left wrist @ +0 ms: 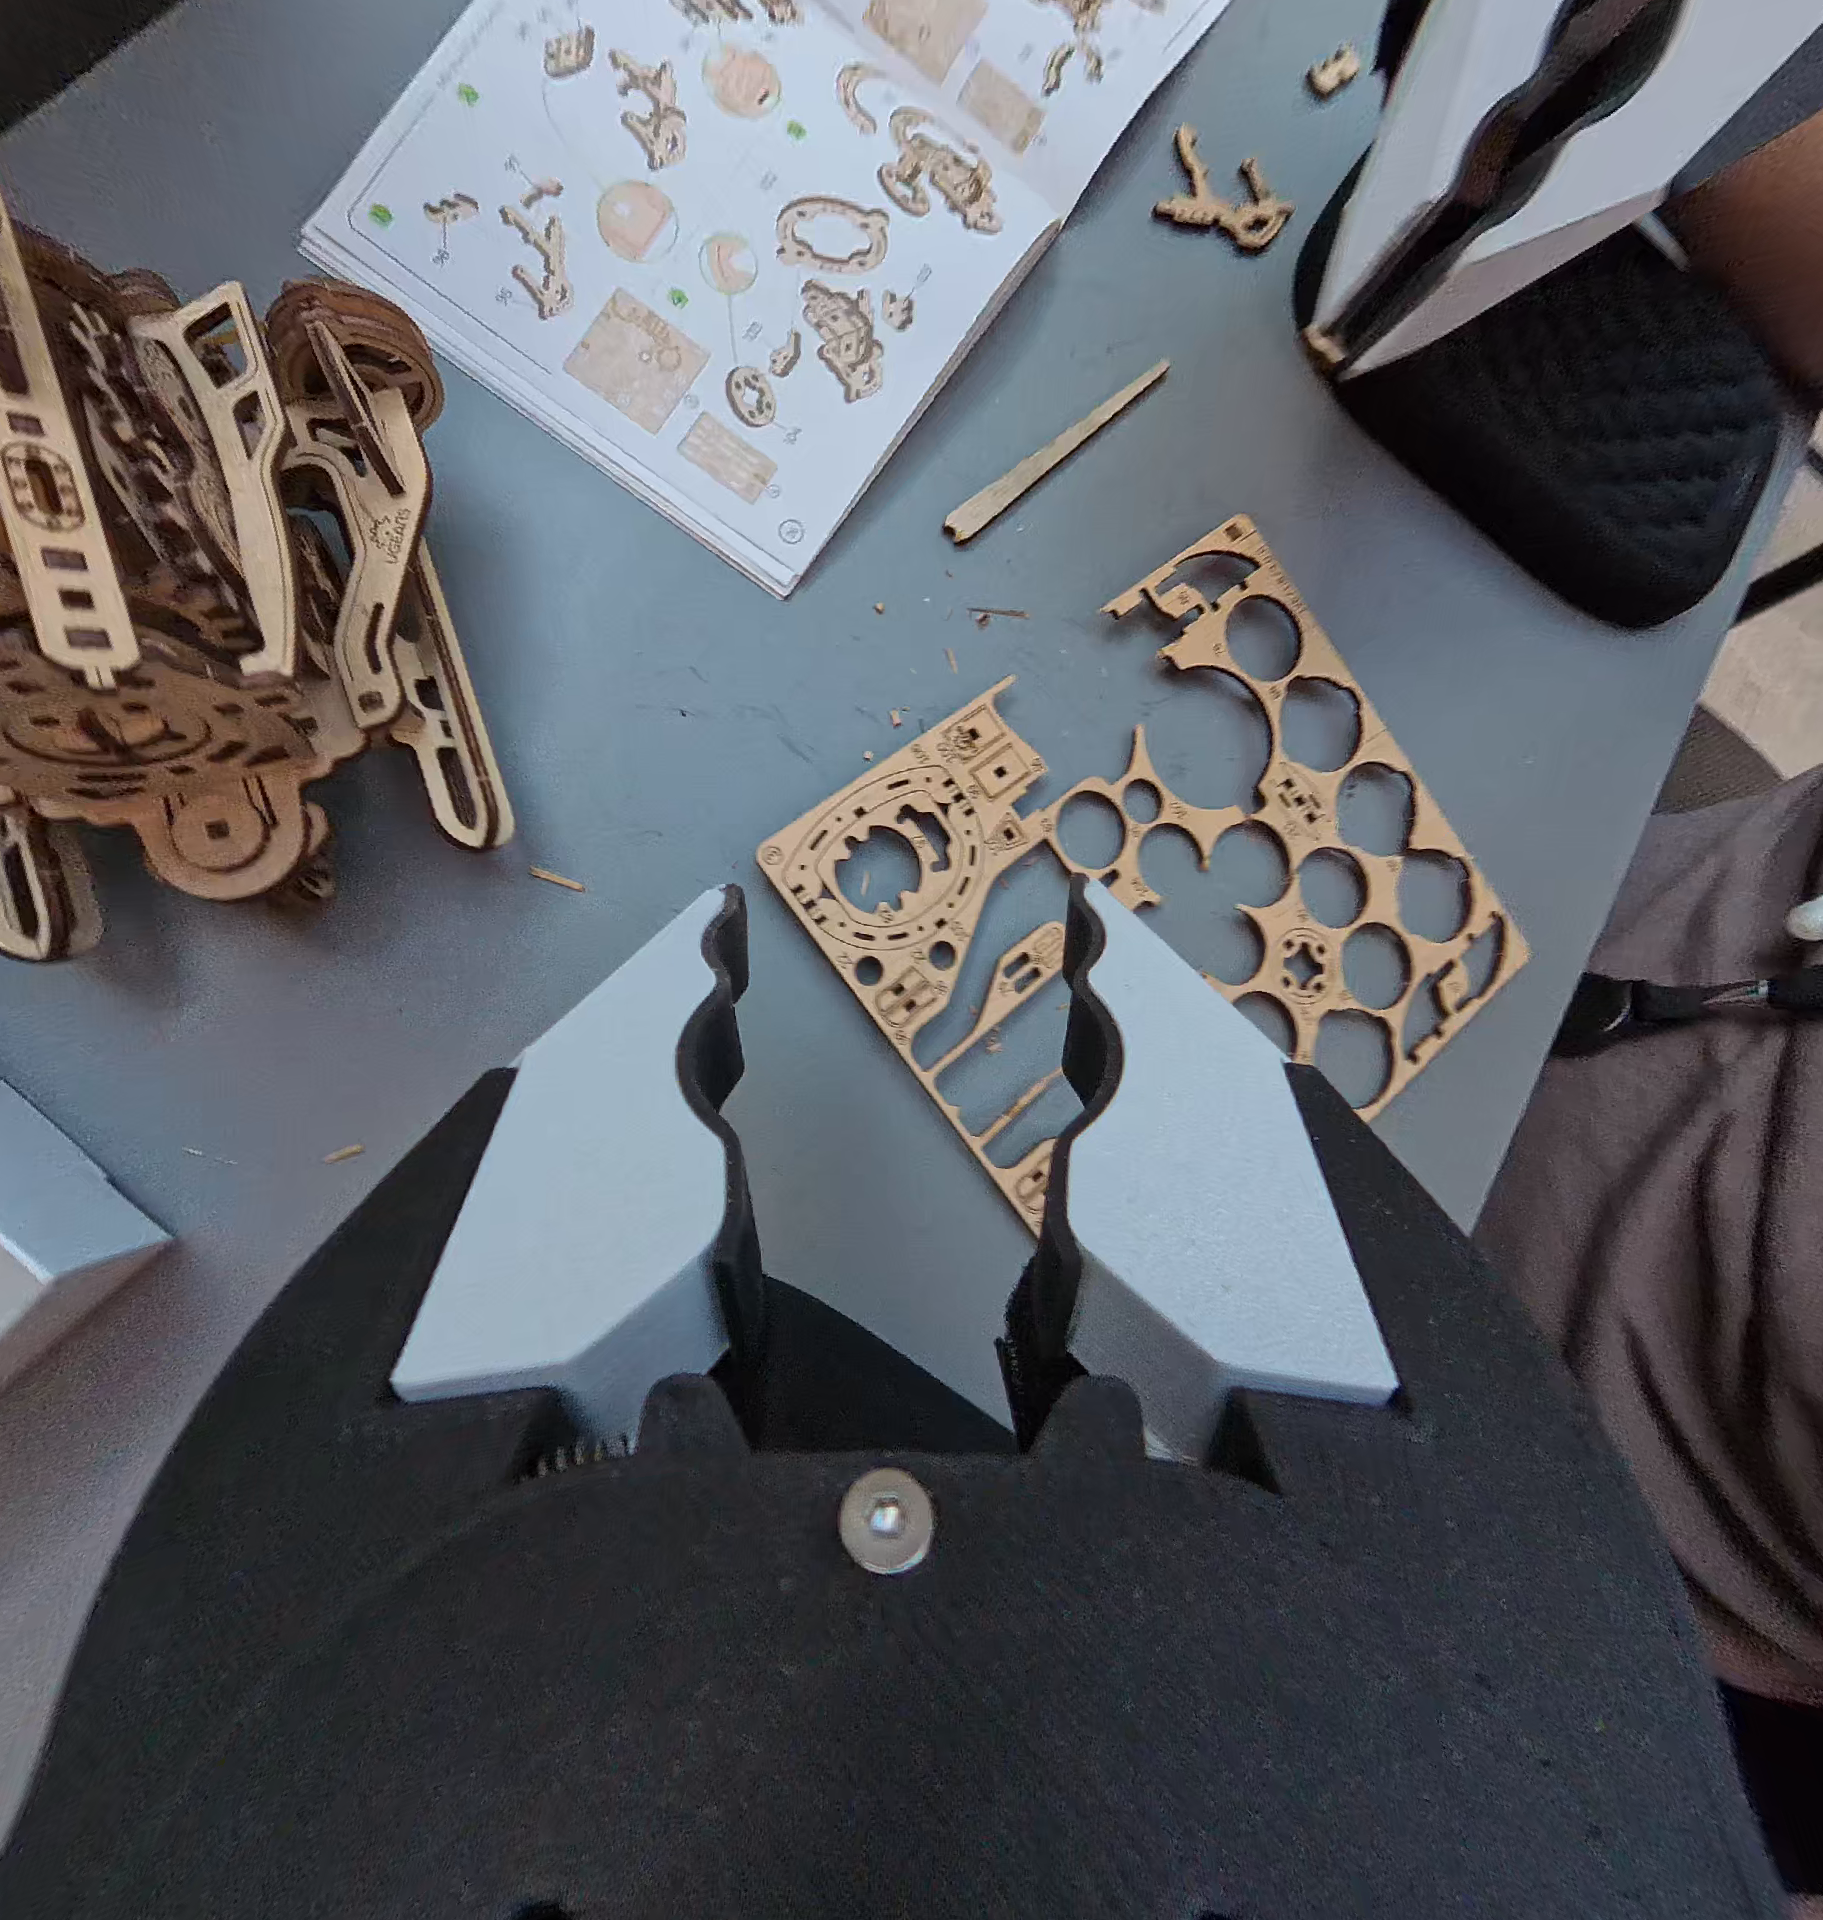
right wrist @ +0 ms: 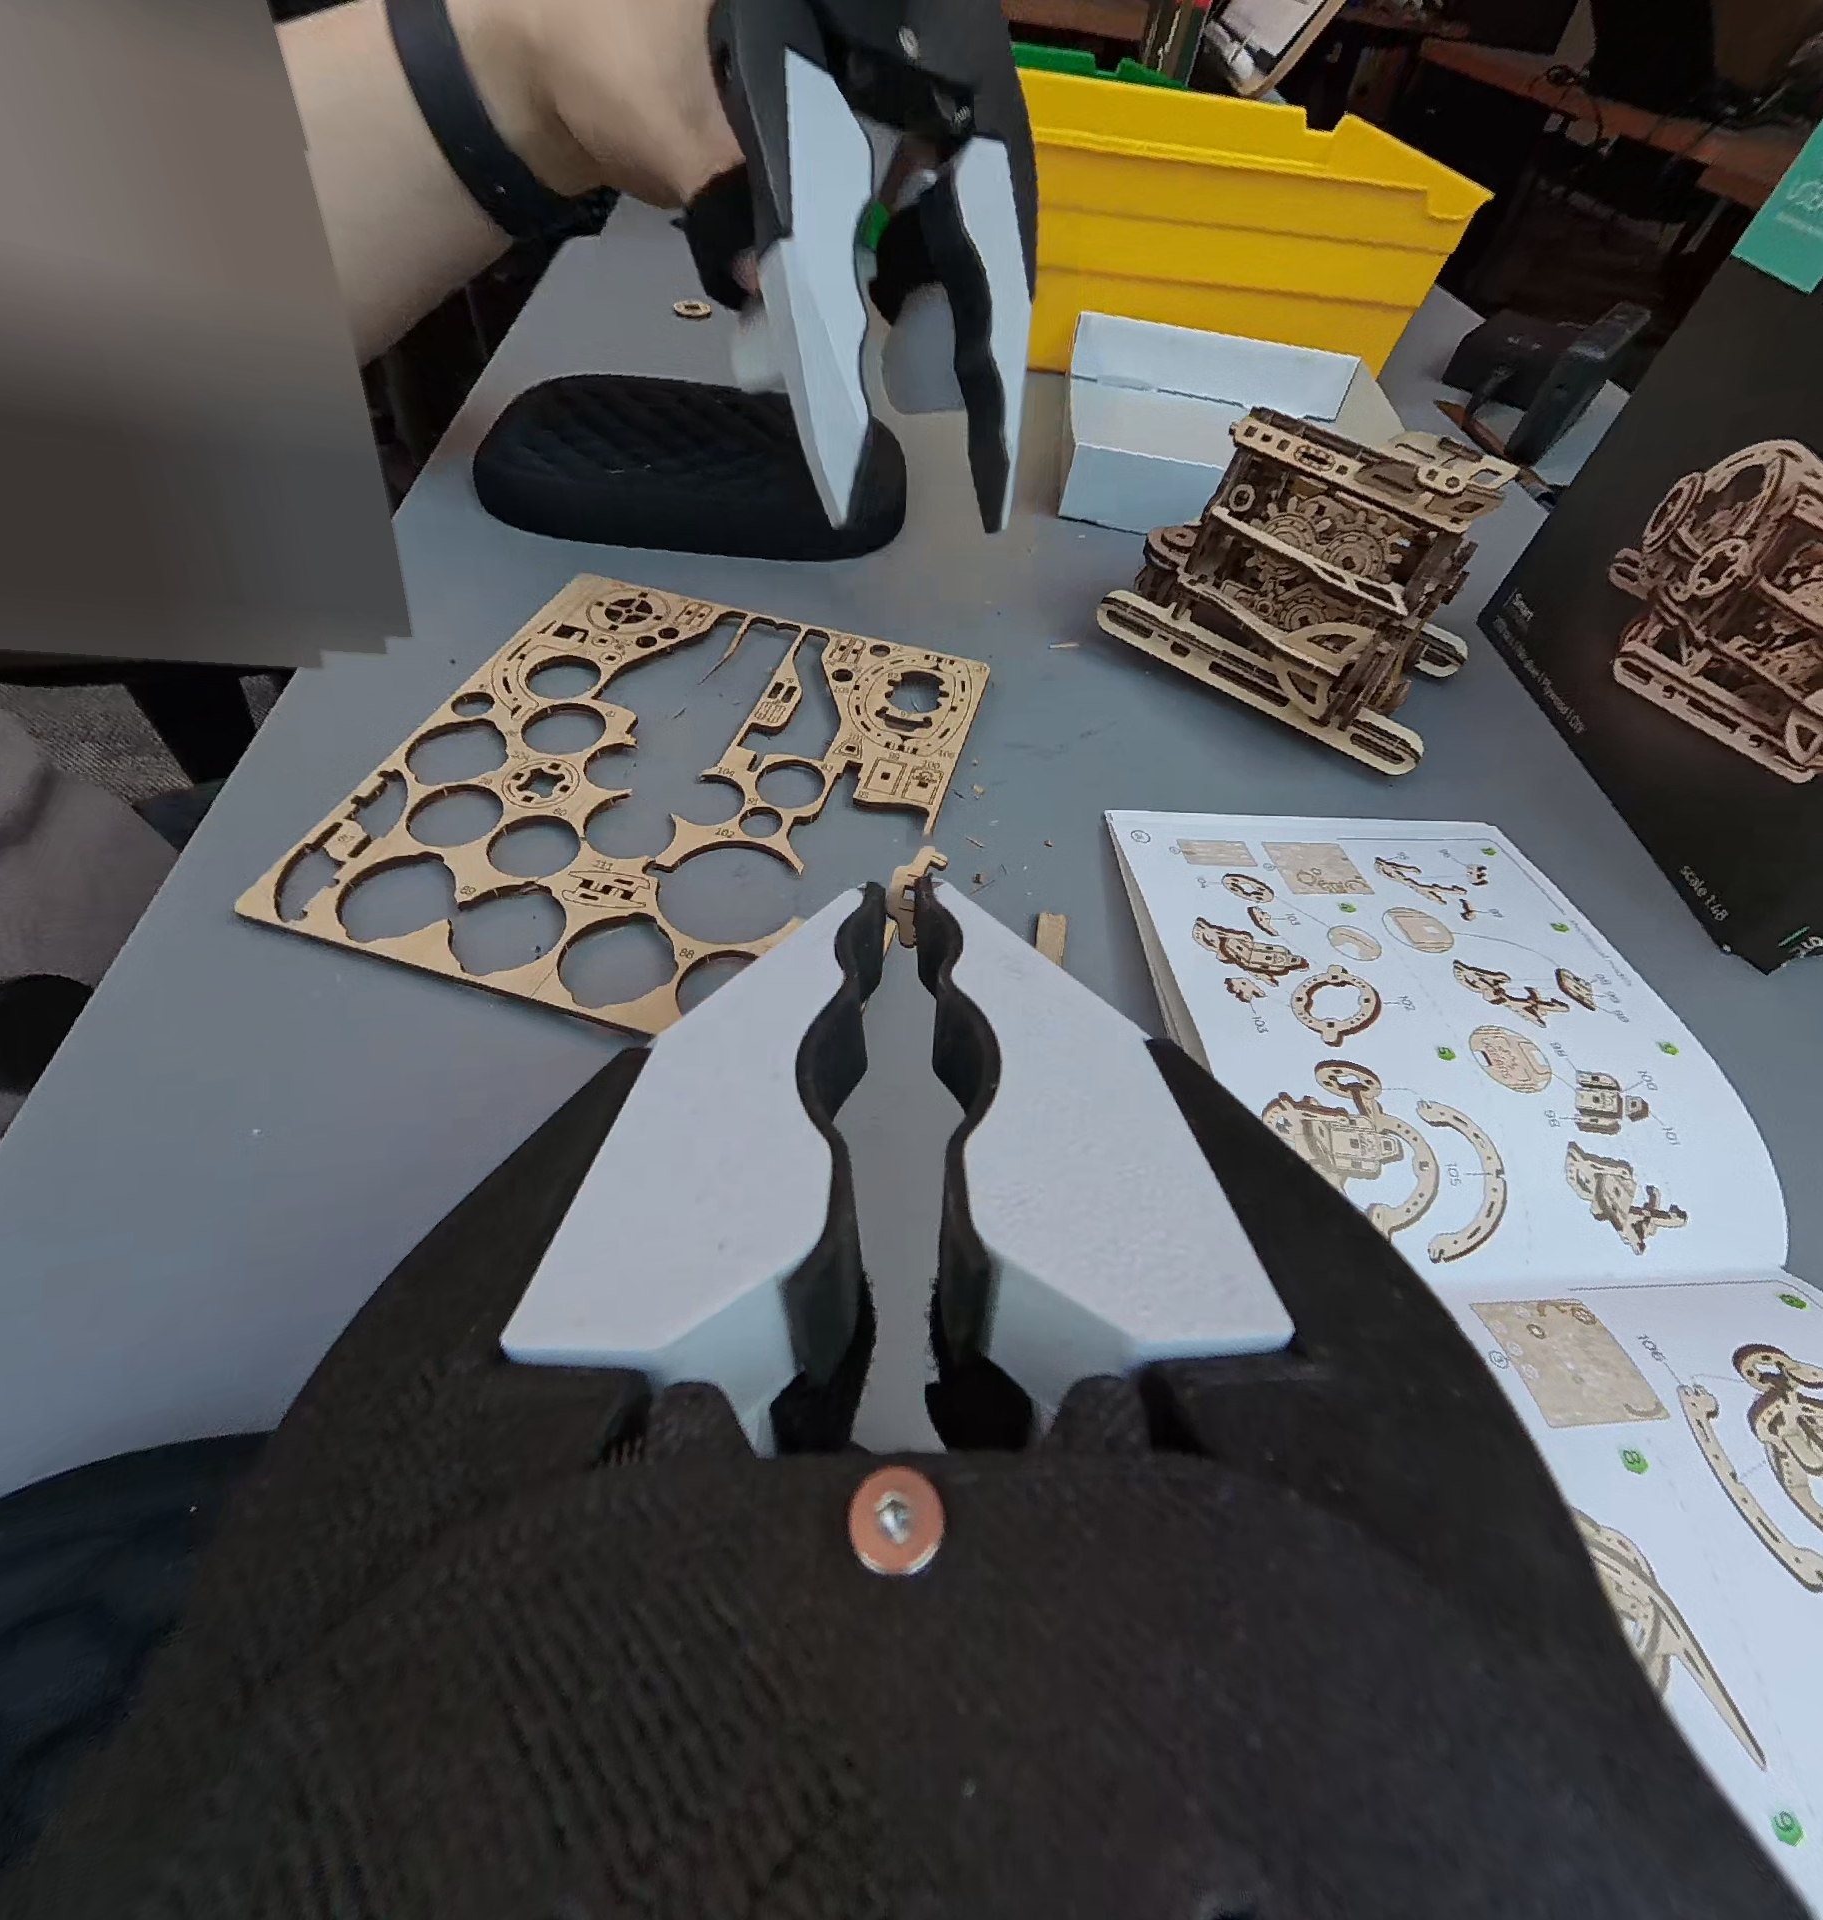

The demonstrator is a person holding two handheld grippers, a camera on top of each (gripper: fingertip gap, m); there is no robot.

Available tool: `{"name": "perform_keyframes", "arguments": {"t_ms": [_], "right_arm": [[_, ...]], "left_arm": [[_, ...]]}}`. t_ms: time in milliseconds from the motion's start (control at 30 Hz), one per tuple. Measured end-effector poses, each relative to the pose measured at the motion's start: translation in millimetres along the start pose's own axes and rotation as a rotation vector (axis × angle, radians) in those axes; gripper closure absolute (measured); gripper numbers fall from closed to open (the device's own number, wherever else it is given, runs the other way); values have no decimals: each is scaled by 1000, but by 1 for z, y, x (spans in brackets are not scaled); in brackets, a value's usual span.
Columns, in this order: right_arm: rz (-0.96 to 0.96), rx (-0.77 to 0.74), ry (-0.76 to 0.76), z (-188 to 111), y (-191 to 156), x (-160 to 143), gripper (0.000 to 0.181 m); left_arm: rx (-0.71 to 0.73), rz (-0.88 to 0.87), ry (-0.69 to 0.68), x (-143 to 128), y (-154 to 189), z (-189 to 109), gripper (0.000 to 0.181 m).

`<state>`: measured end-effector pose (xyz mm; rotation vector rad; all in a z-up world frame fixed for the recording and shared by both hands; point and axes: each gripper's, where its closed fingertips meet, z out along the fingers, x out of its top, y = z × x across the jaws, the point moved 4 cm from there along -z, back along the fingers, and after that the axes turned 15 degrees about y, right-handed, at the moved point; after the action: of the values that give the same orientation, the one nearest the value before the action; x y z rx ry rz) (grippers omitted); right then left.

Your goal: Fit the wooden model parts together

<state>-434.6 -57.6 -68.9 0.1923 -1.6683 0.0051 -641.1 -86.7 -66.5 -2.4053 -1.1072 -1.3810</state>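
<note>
Pinched between the closed fingertips of the right gripper, a small pale wooden model piece is held above the grey bench. Over the punched-out plywood sheet the left gripper is held with fingers spread, empty. Nearer the far edge, the assembled wooden gear model is seen.

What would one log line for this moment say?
left gripper: open, empty, above punched wooden sheet | right gripper: shut on small wooden part | assembled model: untouched on table
</note>
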Motion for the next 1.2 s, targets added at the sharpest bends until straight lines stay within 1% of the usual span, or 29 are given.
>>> {"name": "perform_keyframes", "arguments": {"t_ms": [67, 100, 167, 200, 300, 333, 400, 467, 533, 600, 667, 800, 933, 1033, 1200], "right_arm": [[-34, -5, -57, 4, 1, -5, 177], [-54, -13, -84, 7, 3, -8, 177], [-86, -5, -153, 12, 7, -15, 177], [-101, 1, -186, 14, 9, -18, 177], [-131, 36, -263, 23, 13, -27, 177], [-138, 42, -278, 26, 14, -28, 177], [-140, 41, -302, 30, 15, -33, 177], [-149, 24, -298, 30, 13, -37, 177], [-182, 13, -327, 25, 9, -43, 177], [-255, -11, -355, 22, 8, -45, 177], [-273, -10, -374, 23, 3, -47, 177], [-327, 8, -419, 25, -6, -51, 177], [-363, 45, -429, 29, -19, -49, 177], [-396, 33, -434, 30, -21, -49, 177], [-401, -19, -410, 31, -15, -46, 177]], "left_arm": [[29, -47, 91, -11, 21, -18, 120], [72, -58, 113, -20, 30, -25, 119], [207, -73, 129, -43, 42, -39, 125], [244, -84, 132, -55, 50, -43, 125], [230, -151, 143, -80, 76, -47, 135], [205, -179, 138, -87, 83, -46, 142], [189, -216, 112, -100, 92, -43, 133], [205, -189, 76, -110, 99, -37, 131], [242, -136, 70, -111, 103, -30, 129], [290, -93, 58, -109, 104, -25, 126], [345, -64, 41, -108, 101, -22, 112], [442, 3, 4, -107, 91, -18, 101], [450, -29, 38, -106, 83, -17, 99], [475, -43, 63, -106, 78, -19, 100], [505, -35, 114, -101, 80, -24, 101]]}}
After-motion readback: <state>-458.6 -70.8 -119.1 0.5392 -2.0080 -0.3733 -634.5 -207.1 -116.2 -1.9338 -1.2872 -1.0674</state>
